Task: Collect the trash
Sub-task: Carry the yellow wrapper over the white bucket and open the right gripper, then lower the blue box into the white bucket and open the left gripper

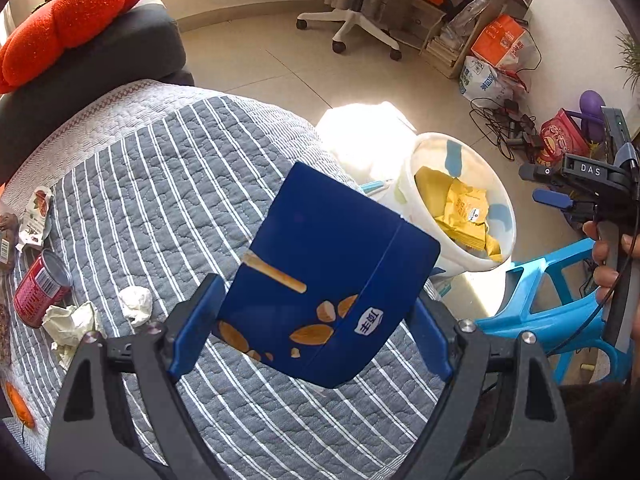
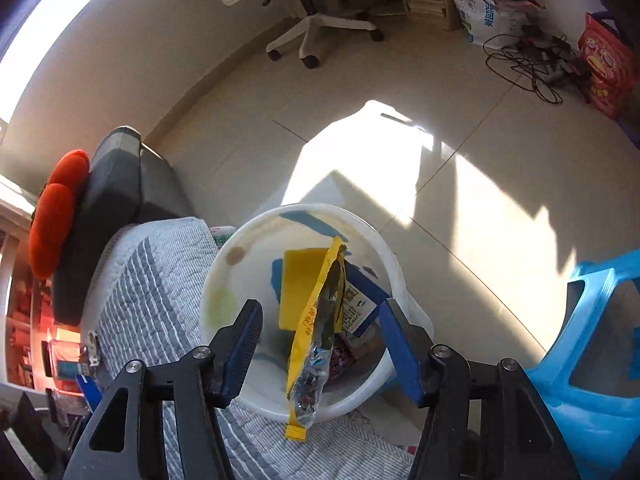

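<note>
My left gripper [image 1: 312, 324] is shut on a dark blue snack box [image 1: 332, 280] and holds it above the striped quilt [image 1: 160, 184], left of the white bin [image 1: 416, 200]. The bin holds yellow wrappers [image 1: 464, 208]. My right gripper [image 2: 320, 344] is open over the white bin [image 2: 224, 276]; a torn yellow wrapper [image 2: 316, 336] hangs loose between its fingers, over the bin's near rim. A blue box [image 2: 360, 304] lies inside. On the quilt at left lie a red can [image 1: 40, 284], crumpled tissues [image 1: 136, 304] and a snack packet [image 1: 36, 216].
A blue plastic stool [image 1: 540, 300] stands right of the bin, also in the right wrist view [image 2: 592, 340]. A grey sofa arm [image 1: 92, 64] carries an orange cushion [image 1: 72, 12]. A white office chair [image 1: 352, 24], bags and tangled cables [image 1: 504, 124] stand on the tiled floor.
</note>
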